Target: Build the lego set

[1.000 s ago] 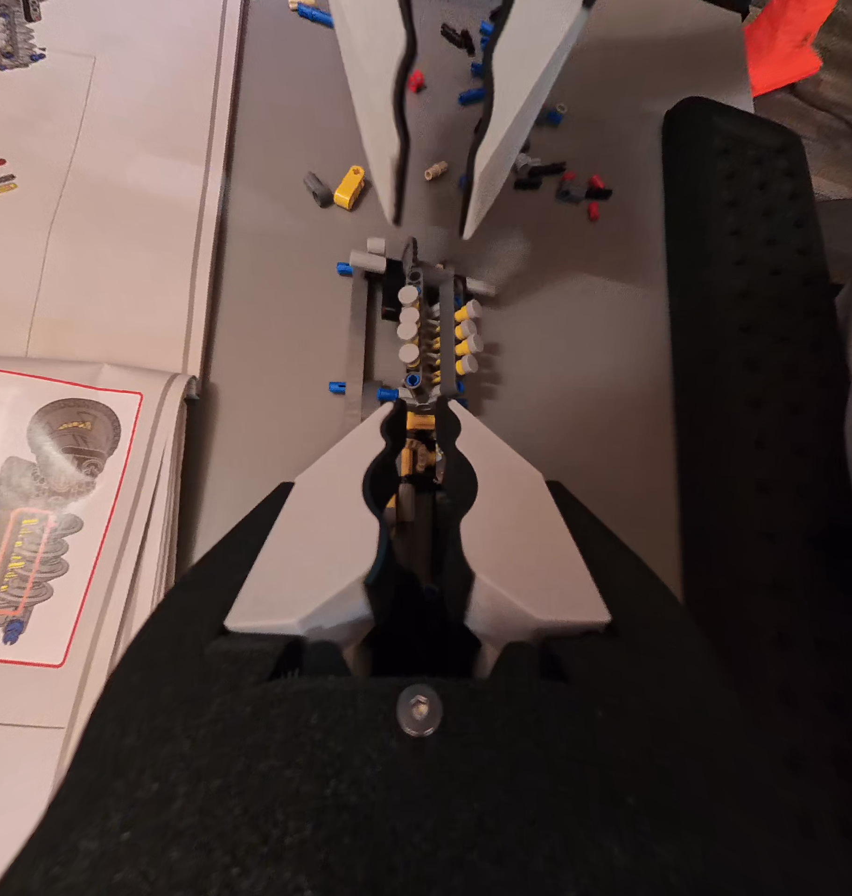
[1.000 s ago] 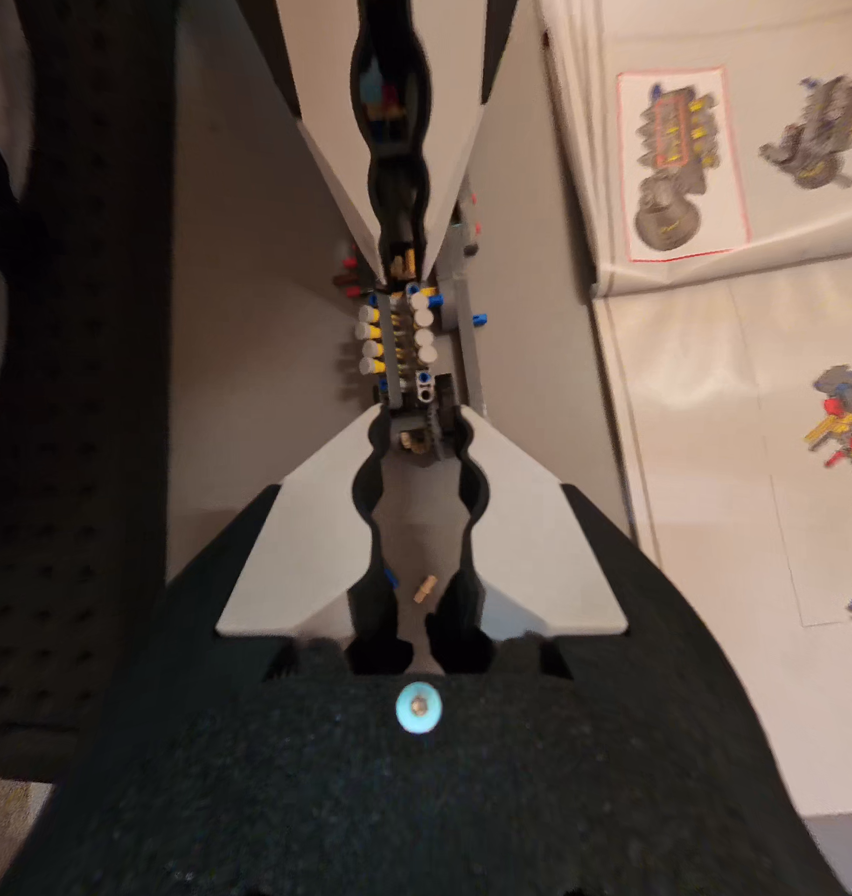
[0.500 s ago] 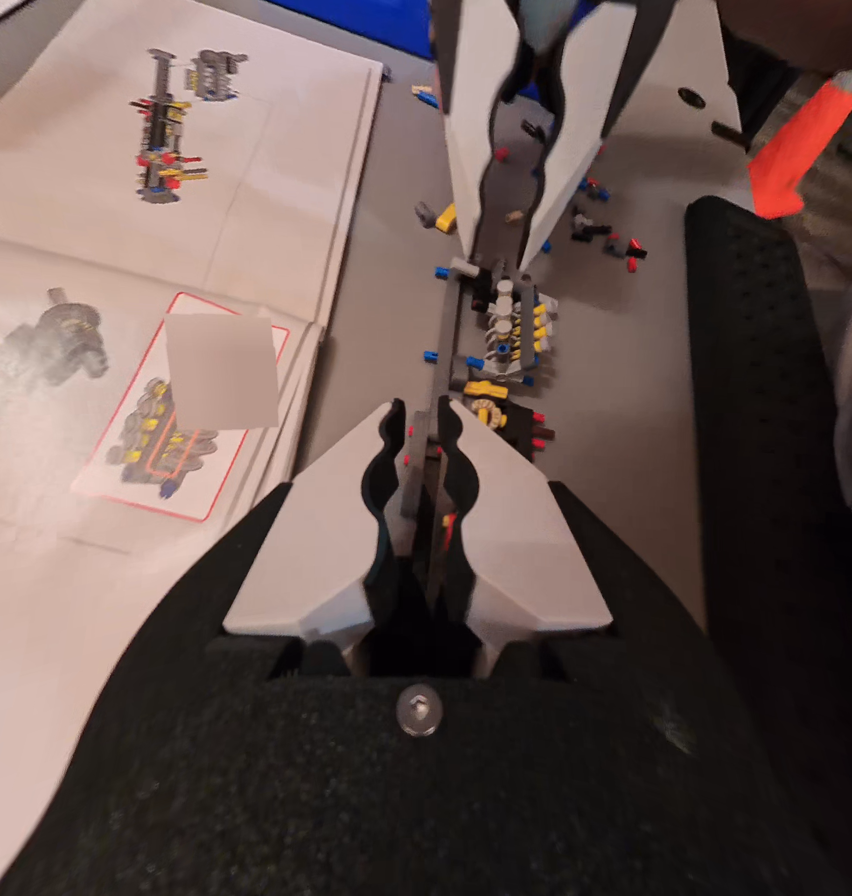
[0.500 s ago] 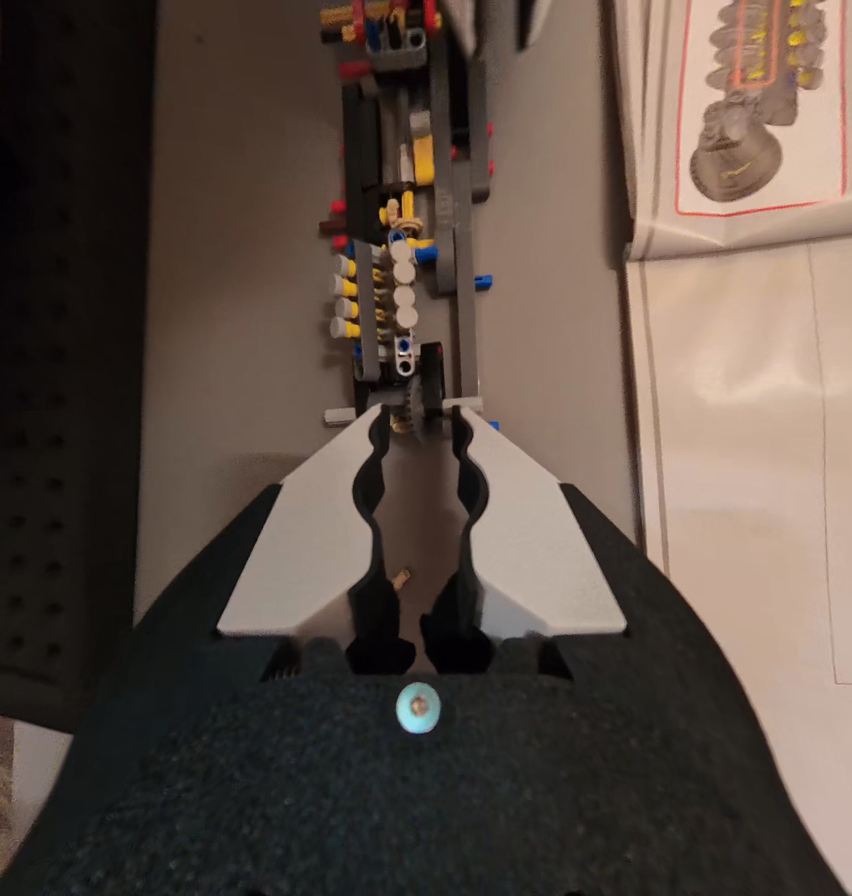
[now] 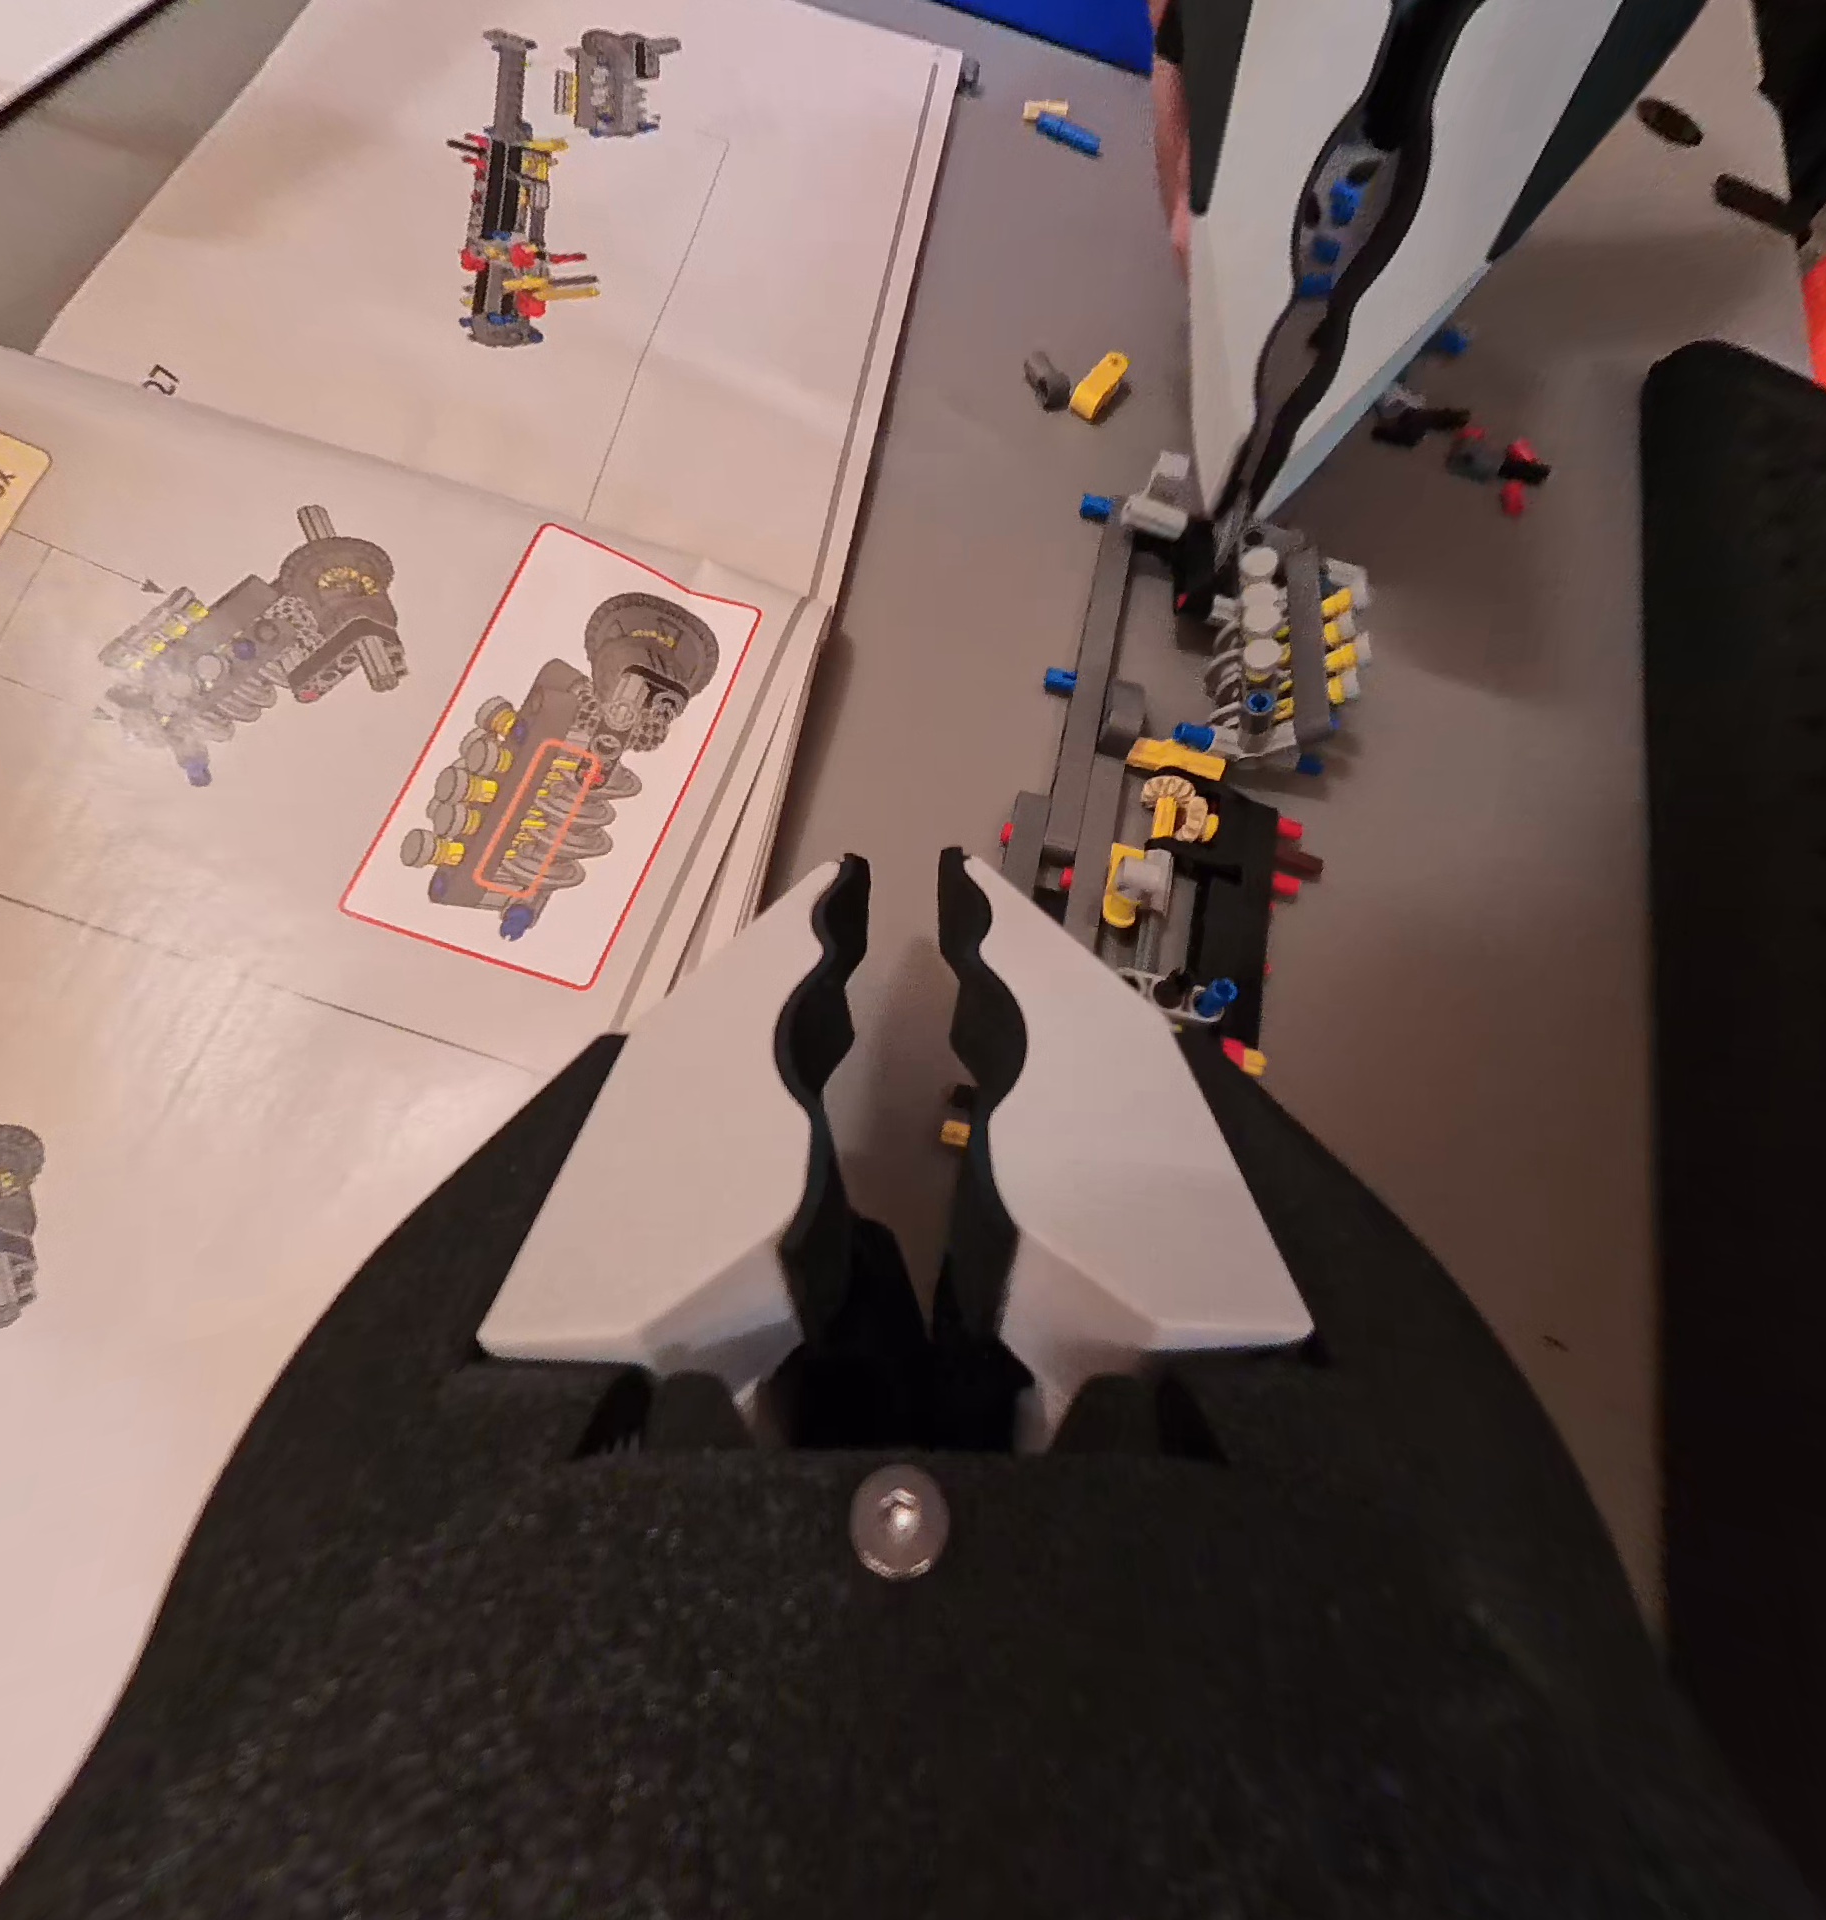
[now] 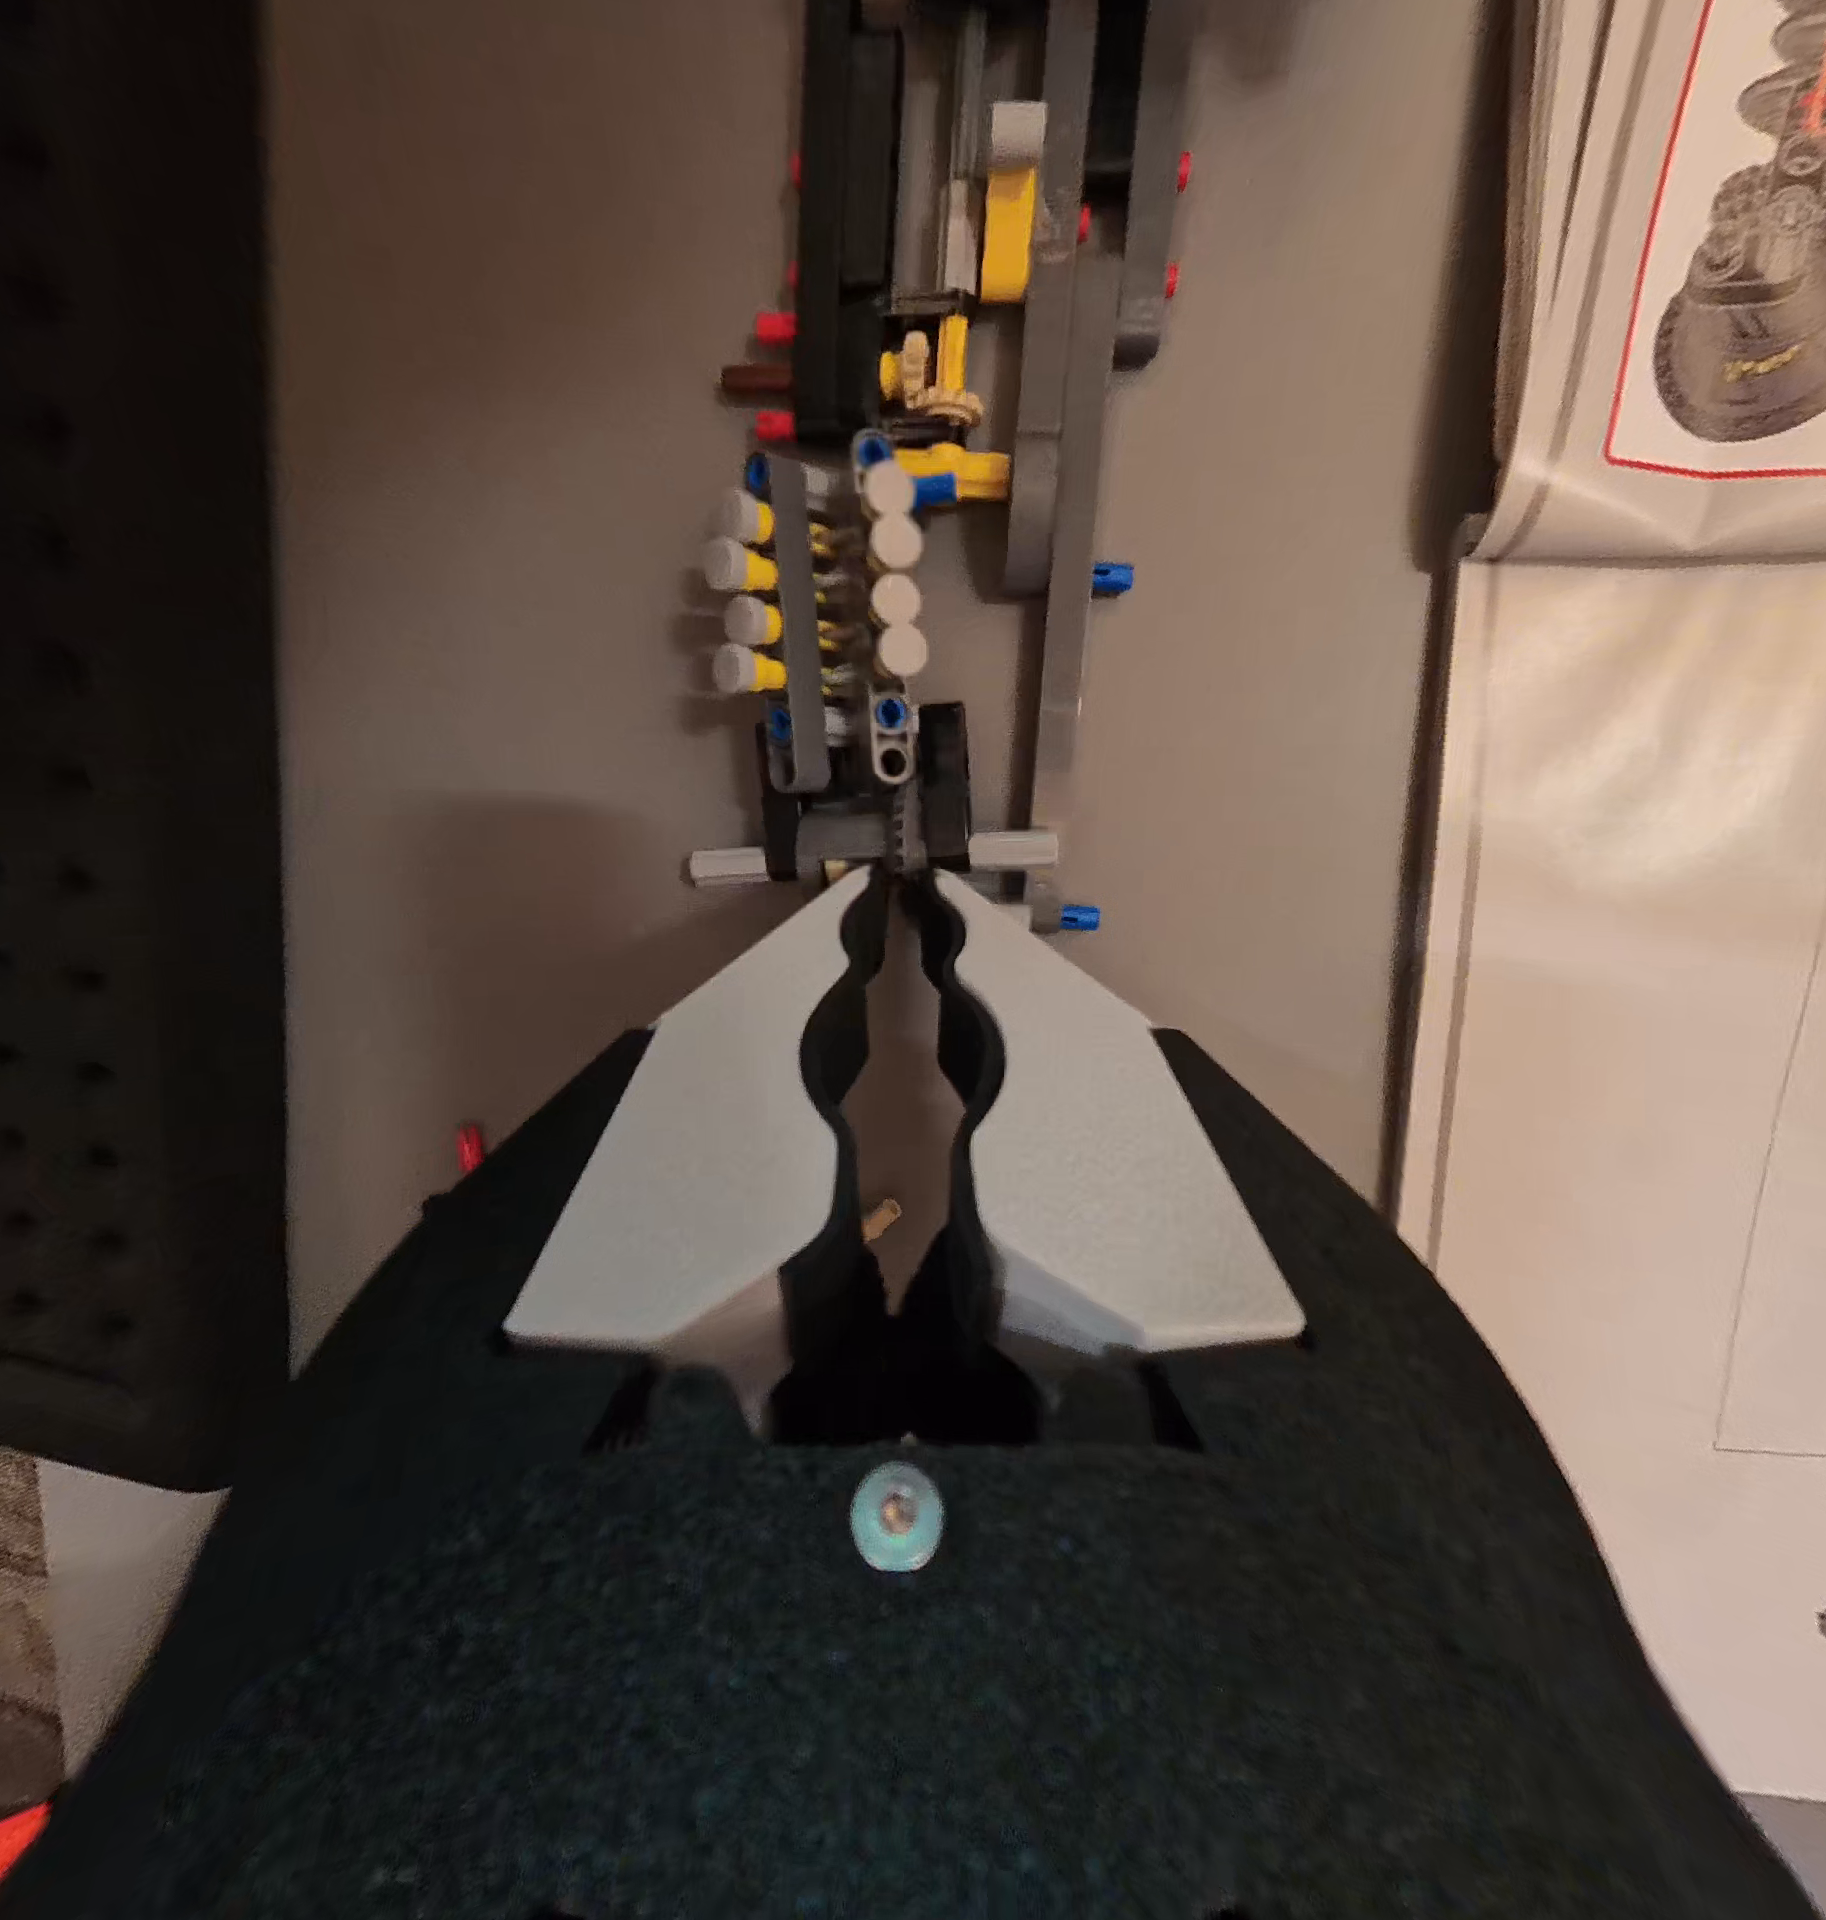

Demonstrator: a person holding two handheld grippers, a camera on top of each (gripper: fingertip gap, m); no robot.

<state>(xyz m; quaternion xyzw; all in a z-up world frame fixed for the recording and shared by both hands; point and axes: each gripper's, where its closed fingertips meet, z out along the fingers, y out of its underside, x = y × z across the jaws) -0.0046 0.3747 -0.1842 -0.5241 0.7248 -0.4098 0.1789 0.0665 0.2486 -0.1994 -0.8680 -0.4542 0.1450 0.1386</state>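
The grey, black and yellow lego assembly point(image 5: 1085, 665) lies on the grey table, to the right of and ahead of my left gripper point(image 5: 904, 862). My left gripper is open and empty, apart from the assembly. The engine block with white and yellow cylinders point(image 5: 1267, 634) sits at the assembly's far end. My right gripper point(image 5: 1233, 504) comes in from the far side and pinches that end. In the right wrist view, my right gripper point(image 6: 901, 881) is shut on the thin dark gear at the near end of the lego assembly point(image 6: 893, 603).
An open instruction booklet point(image 5: 369, 935) covers the table on the left; it shows in the right wrist view point(image 6: 1615, 935) at the right. A black perforated mat point(image 5: 1761, 935) lines the other side. Loose pieces lie beyond: a yellow connector point(image 5: 1098, 387), small red and black pins point(image 5: 1470, 457). A tan pin point(image 6: 881, 1218) lies under my right gripper. The left gripper's tips are roughly 15 cm from the right gripper's. The right tips stand about 6 cm off the yellow connector point(image 5: 1098, 387).
My left gripper has let go of the assembly, opened, and pulled back to the left. My right gripper has closed onto the assembly's gear end.
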